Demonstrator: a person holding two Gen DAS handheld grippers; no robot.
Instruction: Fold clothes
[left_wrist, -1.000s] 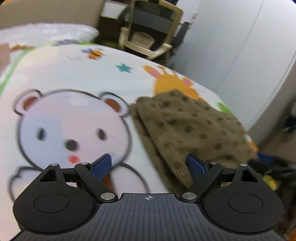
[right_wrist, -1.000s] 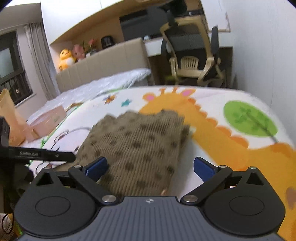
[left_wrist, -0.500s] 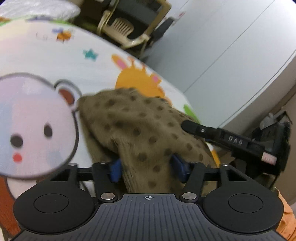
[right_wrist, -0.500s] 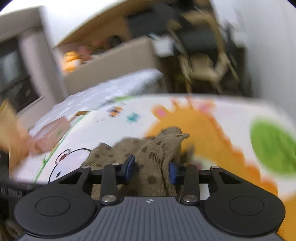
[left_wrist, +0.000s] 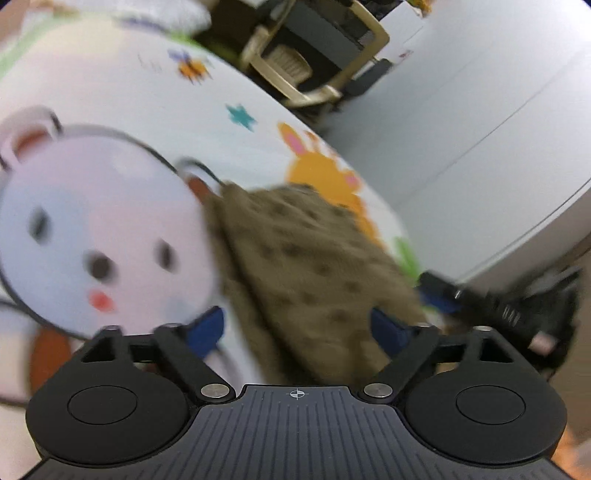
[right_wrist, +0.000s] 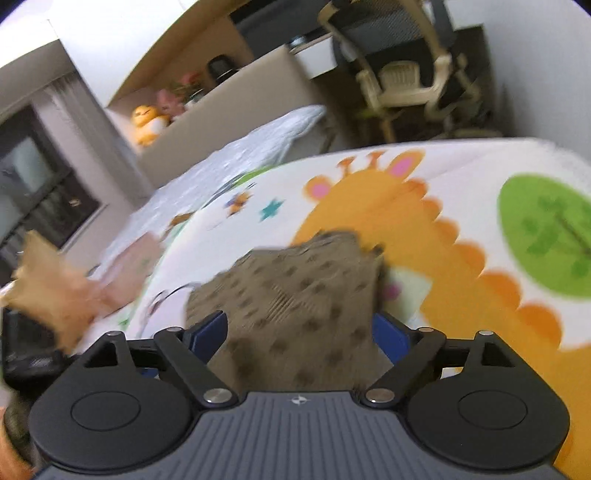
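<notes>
A brown knitted garment with dark dots (left_wrist: 303, 258) lies folded on the cartoon-print bed cover (left_wrist: 110, 110). My left gripper (left_wrist: 297, 326) hangs over its near edge. Its jaws are opening and stand wide, and the cloth lies between the blue pads without being pinched. In the right wrist view the same garment (right_wrist: 295, 280) spreads in front of my right gripper (right_wrist: 299, 332). Those jaws are opening too, with the cloth loose between them. The right gripper's black body (left_wrist: 498, 306) shows at the garment's right side in the left wrist view. Both views are blurred.
The cover shows a white bear (left_wrist: 92, 240) and an orange giraffe (right_wrist: 369, 206). A beige chair (right_wrist: 406, 81) stands past the bed's far end, beside a white wardrobe front (left_wrist: 480, 129). A brown paper bag (right_wrist: 48, 295) lies at the left of the bed.
Half a second ago both grippers were pinched on folds of the garment. Now both pairs of jaws stand wide and the cloth lies flat between them. Both views have rolled.
</notes>
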